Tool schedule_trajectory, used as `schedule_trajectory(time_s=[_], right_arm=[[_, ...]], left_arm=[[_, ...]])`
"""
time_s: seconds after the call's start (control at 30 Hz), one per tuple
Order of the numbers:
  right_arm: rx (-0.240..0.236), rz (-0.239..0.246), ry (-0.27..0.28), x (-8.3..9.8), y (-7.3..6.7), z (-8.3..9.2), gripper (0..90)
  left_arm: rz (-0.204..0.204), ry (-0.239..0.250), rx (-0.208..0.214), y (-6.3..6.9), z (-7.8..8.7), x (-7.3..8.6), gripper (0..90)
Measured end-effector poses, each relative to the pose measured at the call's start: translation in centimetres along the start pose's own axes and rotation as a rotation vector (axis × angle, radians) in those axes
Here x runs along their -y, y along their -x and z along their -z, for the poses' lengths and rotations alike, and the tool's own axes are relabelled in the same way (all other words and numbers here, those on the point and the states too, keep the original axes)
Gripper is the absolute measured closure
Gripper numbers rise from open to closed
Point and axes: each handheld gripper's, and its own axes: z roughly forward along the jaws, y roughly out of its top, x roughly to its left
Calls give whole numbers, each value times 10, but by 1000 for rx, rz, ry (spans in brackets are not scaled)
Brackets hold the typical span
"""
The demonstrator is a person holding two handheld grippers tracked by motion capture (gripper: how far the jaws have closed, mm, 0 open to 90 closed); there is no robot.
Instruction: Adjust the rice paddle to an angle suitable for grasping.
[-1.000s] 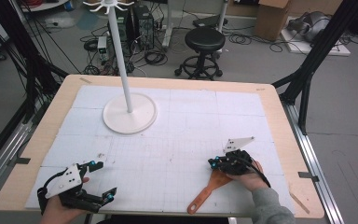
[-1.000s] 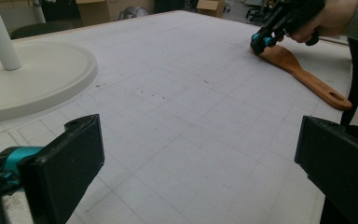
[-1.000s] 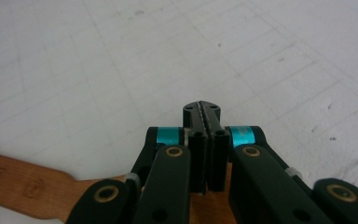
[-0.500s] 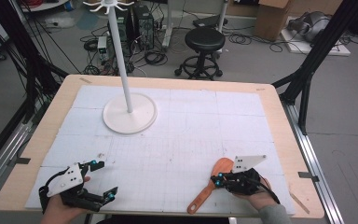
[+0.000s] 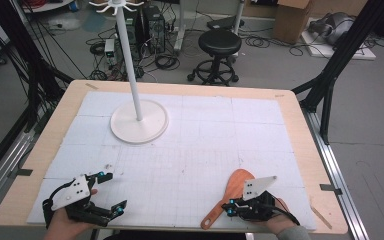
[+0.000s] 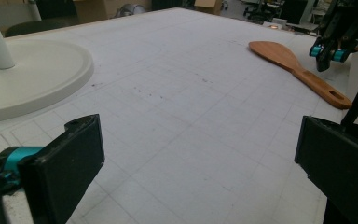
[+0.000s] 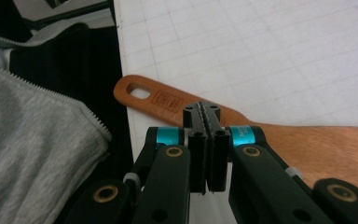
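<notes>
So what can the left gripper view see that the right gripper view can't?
The left gripper view takes in the white stand's round base, the right gripper off in the distance, and its own fingers spread wide. The right gripper view takes in a grey zipped sleeve and a stamped mark on the handle. Both show the wooden spatula and the white gridded mat.

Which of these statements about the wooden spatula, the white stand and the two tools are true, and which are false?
1. The right tool has its jaws closed together. True.
2. The wooden spatula hangs on the white stand. False: it lies flat on the table.
3. The left tool has its jaws wide apart. True.
4. The left tool holds the spatula. False: nothing is between its jaws.
5. The spatula's handle has a hole at its end. True.
</notes>
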Motion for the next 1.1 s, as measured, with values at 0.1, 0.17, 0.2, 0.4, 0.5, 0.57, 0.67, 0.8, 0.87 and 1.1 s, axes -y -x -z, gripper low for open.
schedule_trajectory(time_s=[0.1,0.17,0.2,0.4,0.5,0.57,0.67,0.8,0.87,1.1], right_arm=[[-24,13,-21,1,-1,-3,894],[-32,20,-25,1,-2,-4,893],[-40,23,-29,0,-3,-4,893],[-83,67,-55,0,-7,-10,893],[-88,72,-73,0,-7,-13,893],[-89,68,-71,0,-7,-13,893],[-90,77,-69,-1,-6,-15,893],[-84,72,-73,-3,-6,-17,893],[-87,75,-75,-5,-5,-19,893],[-85,66,-69,-7,-3,-22,894]], left_arm=[[2,0,0,0,0,0,19],[-1,-2,-1,0,0,0,19],[-1,-3,0,0,0,0,19],[-2,-4,-2,0,0,0,18],[-5,-7,2,0,-1,0,19],[-3,-6,1,1,-1,0,18],[-4,-6,1,1,-1,0,18],[-2,-5,2,0,-1,0,18],[-2,-7,0,0,-1,0,19],[-5,-14,-1,1,-3,1,18]])
